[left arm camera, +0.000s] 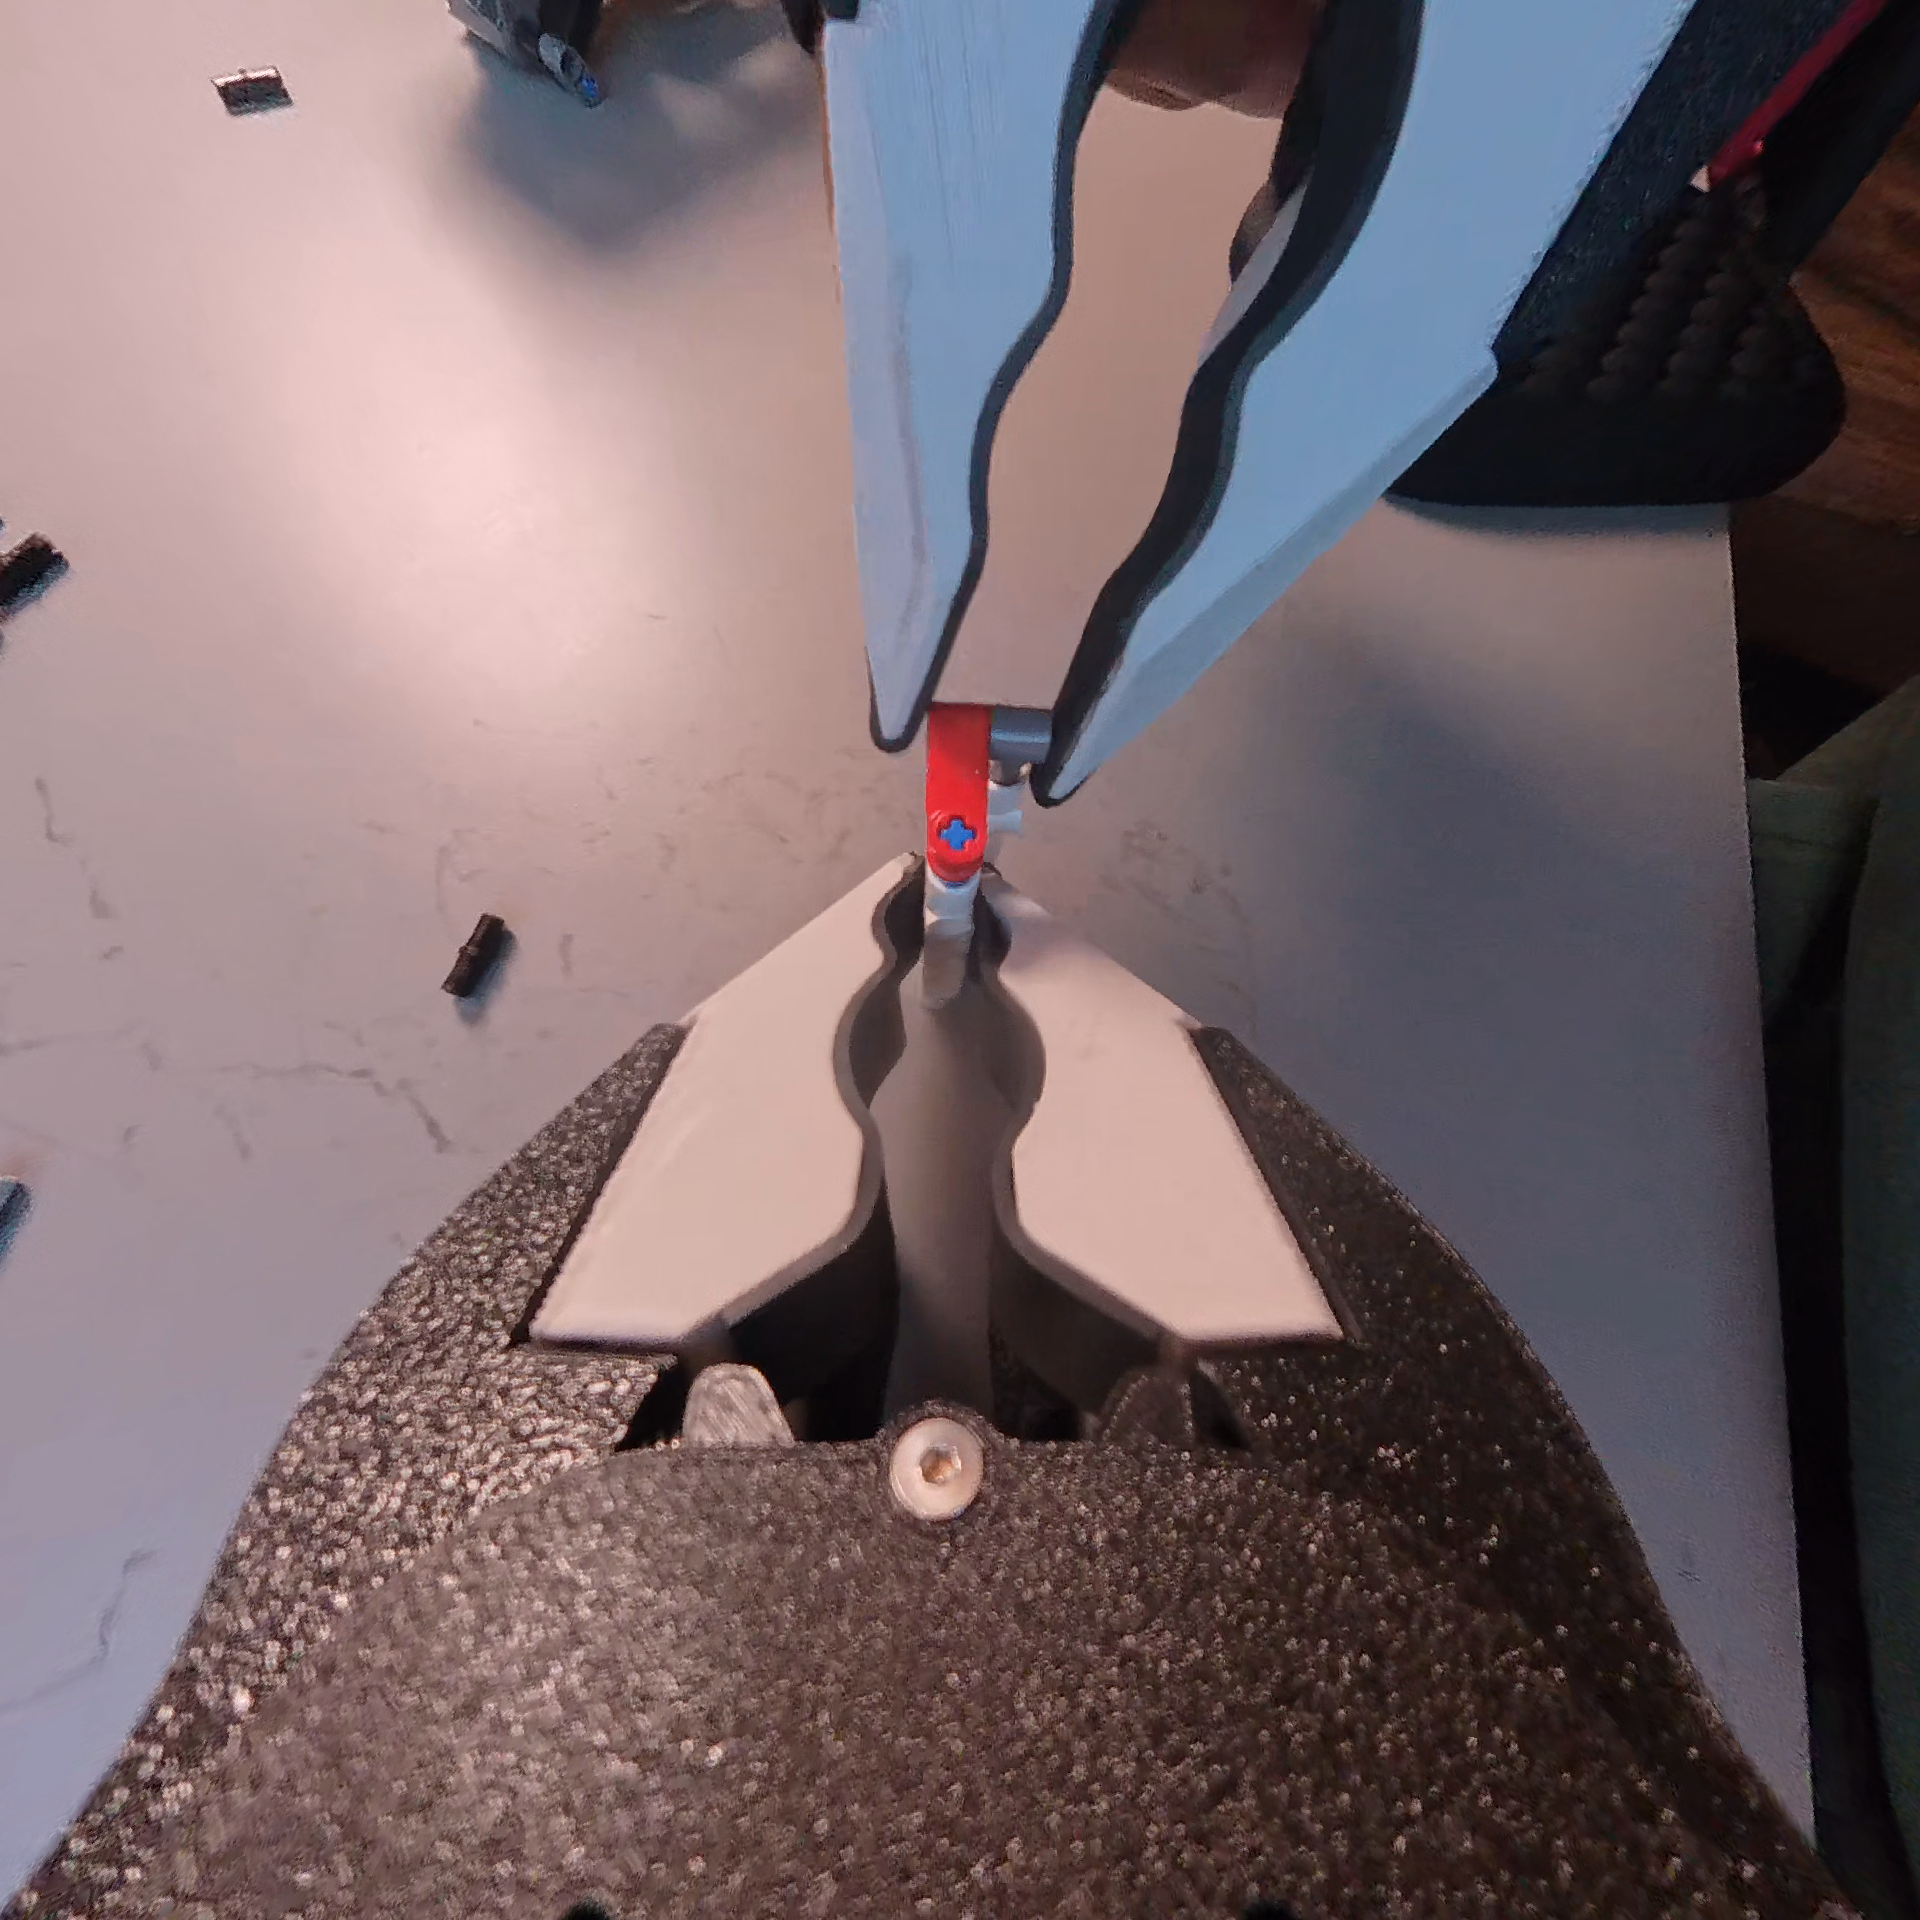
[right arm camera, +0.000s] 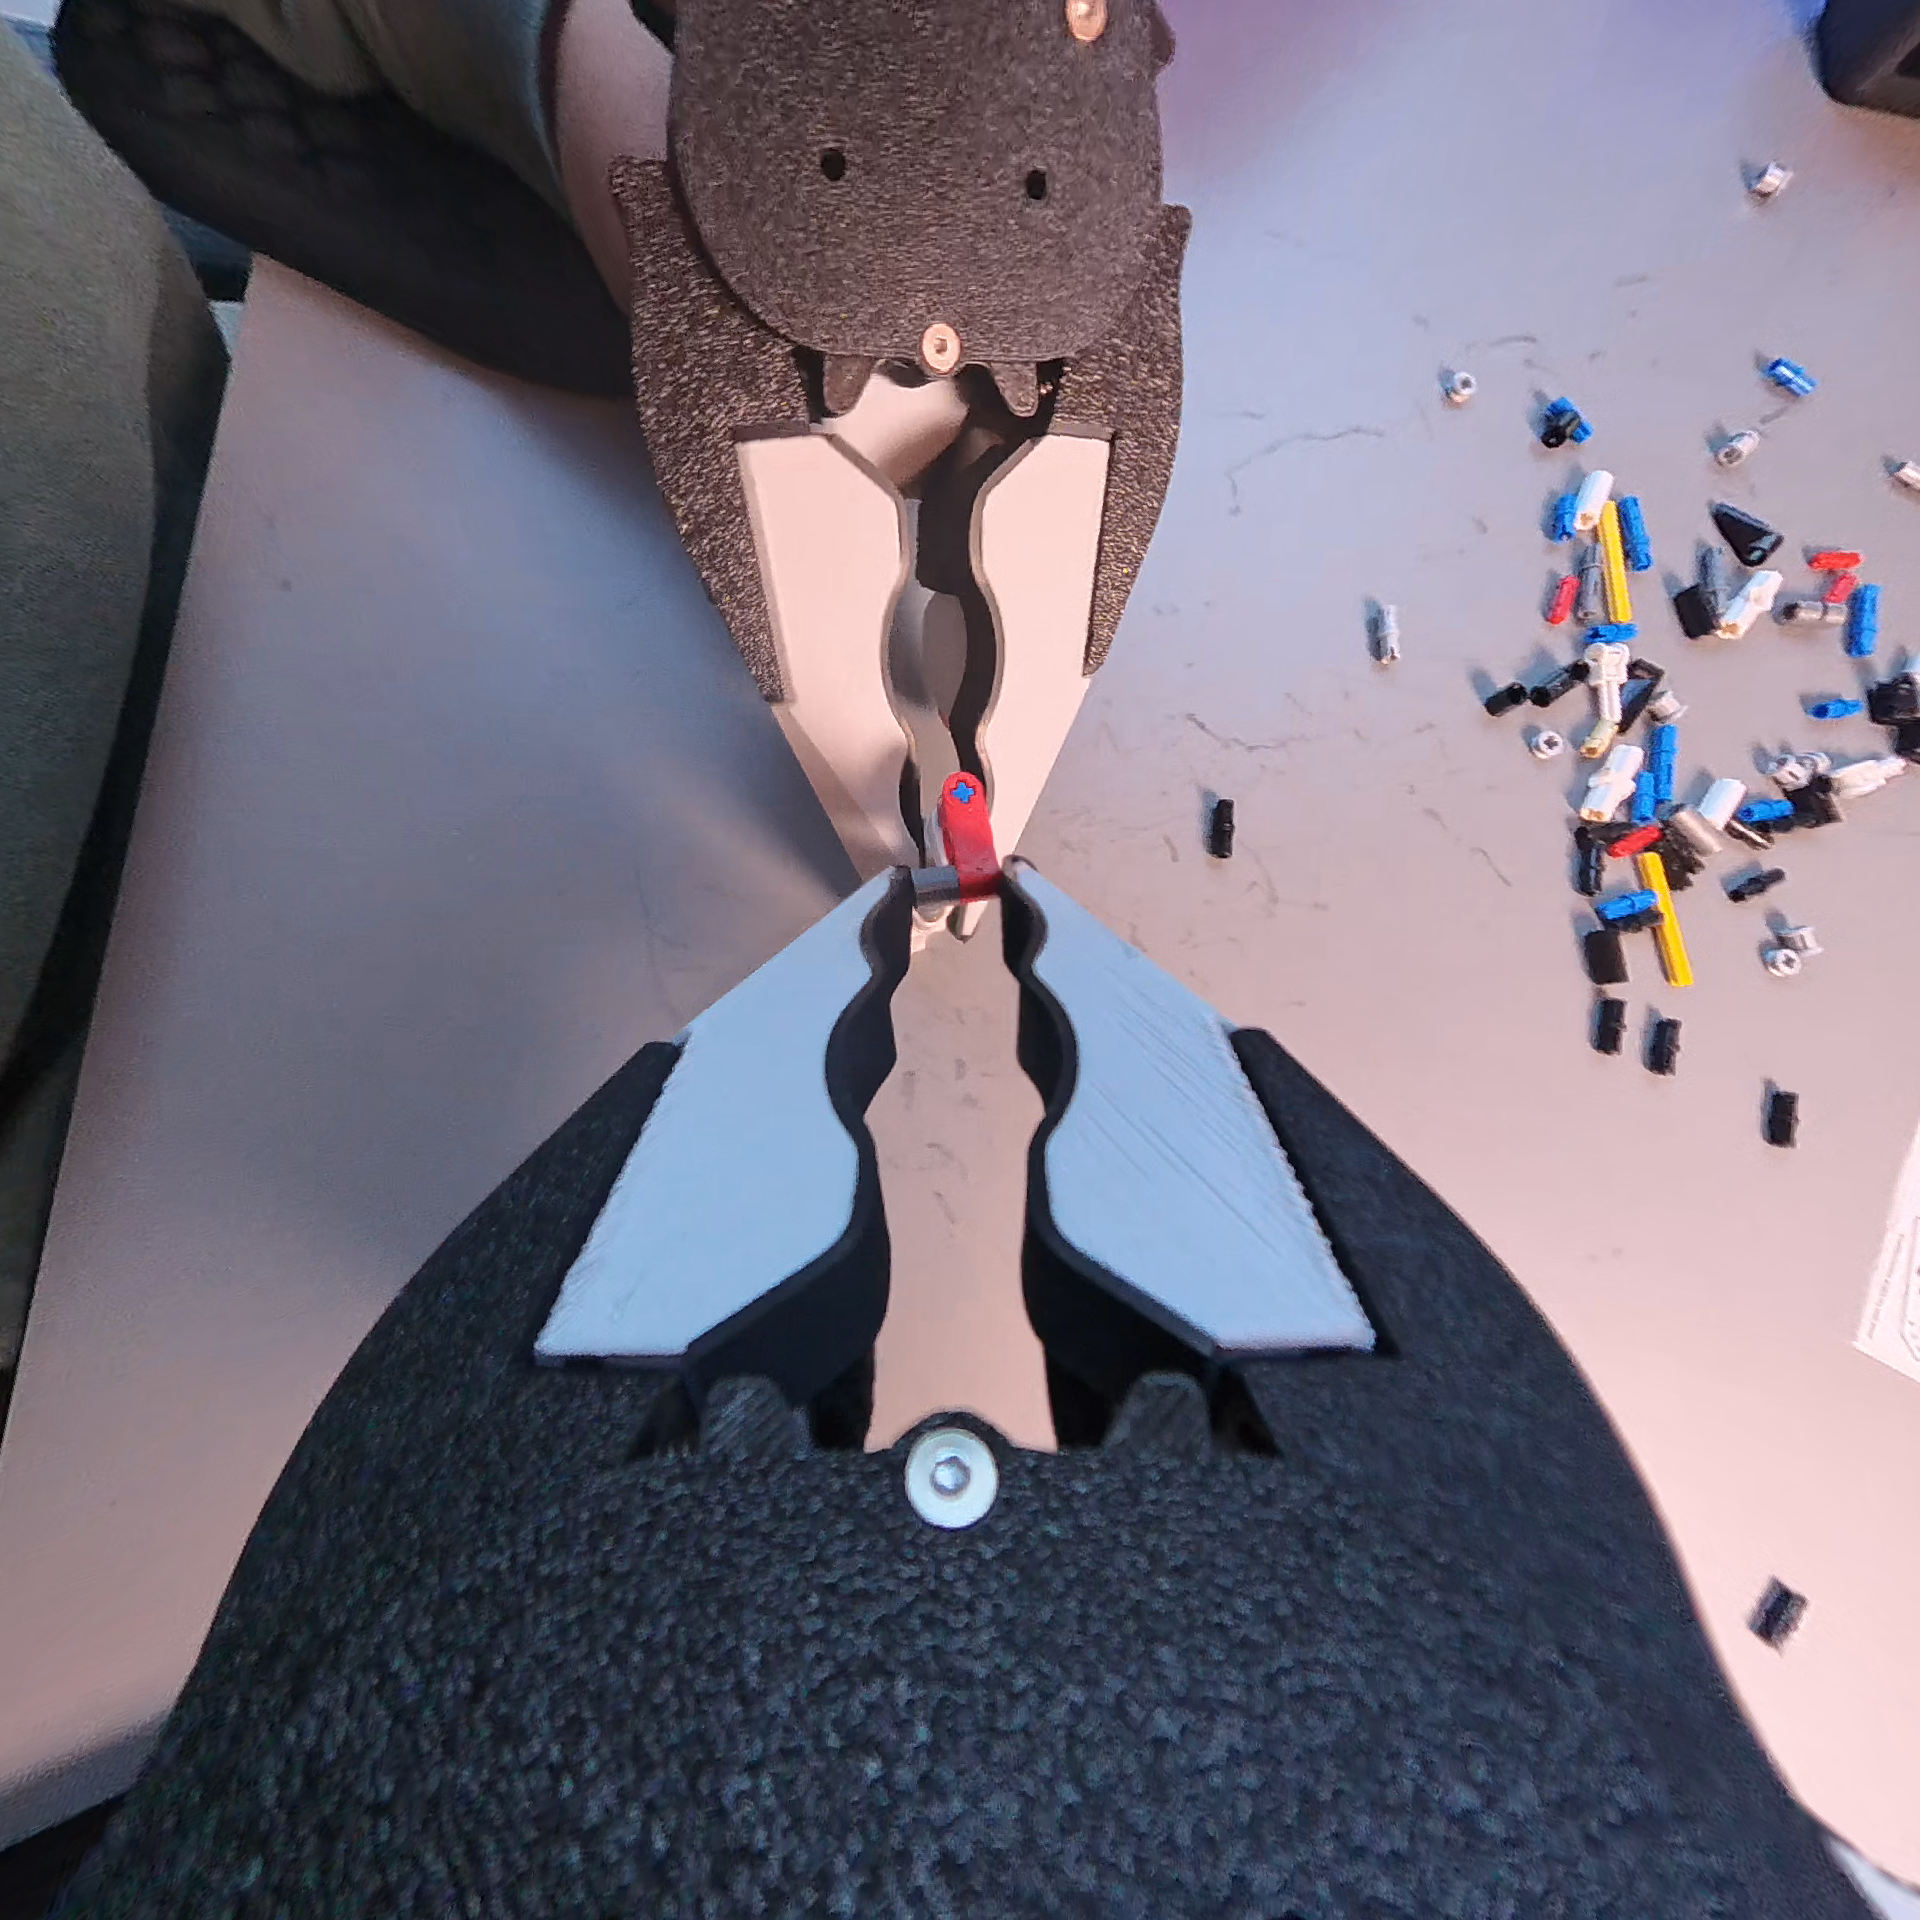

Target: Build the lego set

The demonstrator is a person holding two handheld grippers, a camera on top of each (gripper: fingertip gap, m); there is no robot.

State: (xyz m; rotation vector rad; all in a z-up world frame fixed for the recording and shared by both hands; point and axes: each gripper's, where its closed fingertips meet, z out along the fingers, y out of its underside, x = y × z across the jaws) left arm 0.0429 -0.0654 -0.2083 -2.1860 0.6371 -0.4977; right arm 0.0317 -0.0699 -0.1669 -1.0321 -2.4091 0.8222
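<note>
A small lego assembly hangs between my two grippers above the white table [left arm camera: 416, 520]. It has a red beam [left arm camera: 954, 779] with a blue cross axle [left arm camera: 956, 833] in its end hole, a grey pin [left arm camera: 1018, 719] and a white-grey connector [left arm camera: 948, 914]. My left gripper [left arm camera: 951, 883] is shut on the white-grey connector. My right gripper [left arm camera: 971, 758] comes from above and is shut on the red beam's other end and the grey pin. In the right wrist view, my right gripper [right arm camera: 954, 881] grips the red beam [right arm camera: 966, 831], with my left gripper [right arm camera: 956, 831] opposite it.
A scatter of loose blue, black, white, red and yellow pieces [right arm camera: 1662, 707] lies to the right. A lone black pin [right arm camera: 1222, 828] lies near the grippers, also seen in the left wrist view [left arm camera: 478, 954]. A paper sheet [right arm camera: 1896, 1288] sits at the right edge. A person's sleeve [right arm camera: 364, 208] is behind. Some 4 cm of space lies between my two pairs of fingers.
</note>
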